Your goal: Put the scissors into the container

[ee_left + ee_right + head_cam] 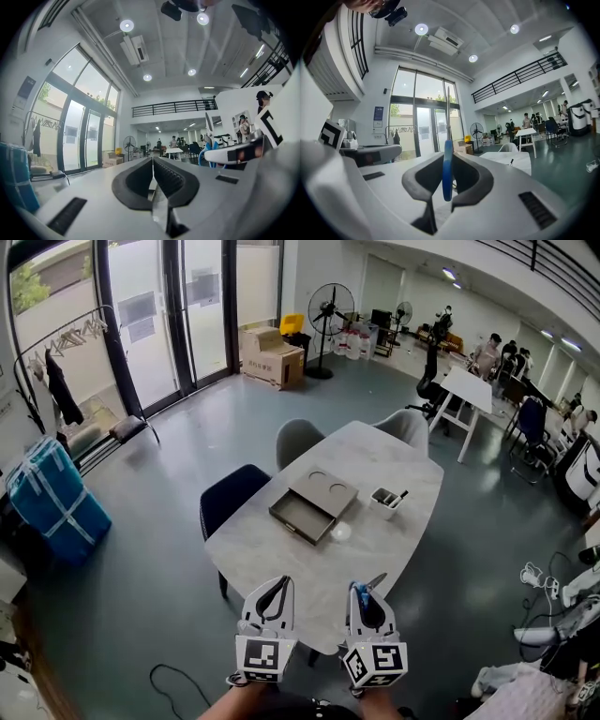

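In the head view both grippers hover side by side before the near edge of the marble table (281,549). My right gripper (367,597) is shut on blue-handled scissors (370,587) whose metal blade sticks out past the jaws toward the table. The right gripper view shows the blue handle of the scissors (447,168) clamped edge-on between the pads, blade pointing up. My left gripper (274,596) is shut with nothing in it, its pads (164,176) meeting at the tips. A small white container (385,503) holding dark pens stands on the table's right side, well ahead of both grippers.
A grey tray (302,514) with two round recesses lies mid-table, with a small clear disc (341,532) beside it. Chairs (234,495) line the table's left and far sides. A fan (330,310), cardboard boxes (272,355), blue luggage (54,502) and people at other tables stand farther off.
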{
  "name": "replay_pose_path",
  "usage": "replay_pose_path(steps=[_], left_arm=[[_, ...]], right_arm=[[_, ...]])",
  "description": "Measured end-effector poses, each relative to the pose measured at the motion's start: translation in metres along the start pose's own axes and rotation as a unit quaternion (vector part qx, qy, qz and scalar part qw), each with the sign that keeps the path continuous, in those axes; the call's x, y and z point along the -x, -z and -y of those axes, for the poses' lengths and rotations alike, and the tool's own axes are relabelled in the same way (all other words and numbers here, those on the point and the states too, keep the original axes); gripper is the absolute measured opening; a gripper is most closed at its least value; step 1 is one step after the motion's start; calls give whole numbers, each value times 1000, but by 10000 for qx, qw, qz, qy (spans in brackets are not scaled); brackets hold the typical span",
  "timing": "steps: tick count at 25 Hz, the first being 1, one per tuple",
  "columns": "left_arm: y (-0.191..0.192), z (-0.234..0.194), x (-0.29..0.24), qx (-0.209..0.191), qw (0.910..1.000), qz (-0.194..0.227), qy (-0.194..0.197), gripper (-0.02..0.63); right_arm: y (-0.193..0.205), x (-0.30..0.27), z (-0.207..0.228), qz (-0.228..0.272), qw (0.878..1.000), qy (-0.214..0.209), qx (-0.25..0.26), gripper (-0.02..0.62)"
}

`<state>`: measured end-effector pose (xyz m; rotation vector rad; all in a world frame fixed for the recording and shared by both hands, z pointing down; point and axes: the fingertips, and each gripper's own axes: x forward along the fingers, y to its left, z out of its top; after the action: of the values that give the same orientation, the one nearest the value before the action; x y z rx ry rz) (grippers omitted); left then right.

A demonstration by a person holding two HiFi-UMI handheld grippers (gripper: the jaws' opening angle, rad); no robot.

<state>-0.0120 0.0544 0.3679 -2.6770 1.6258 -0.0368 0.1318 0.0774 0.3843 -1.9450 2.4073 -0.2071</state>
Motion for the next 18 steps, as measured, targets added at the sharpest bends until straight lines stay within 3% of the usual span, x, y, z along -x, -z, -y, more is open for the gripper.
replay_pose_path(steps=[12,18], left_arm=[[3,-72,-44,56,9992,-136,381,17],[5,-108,-62,-131,9978,-239,598,17]], right_arm=[[1,-82,-31,-104,9993,360,-85,38],[9,-119,-46,-178,9983,528,-183,38]])
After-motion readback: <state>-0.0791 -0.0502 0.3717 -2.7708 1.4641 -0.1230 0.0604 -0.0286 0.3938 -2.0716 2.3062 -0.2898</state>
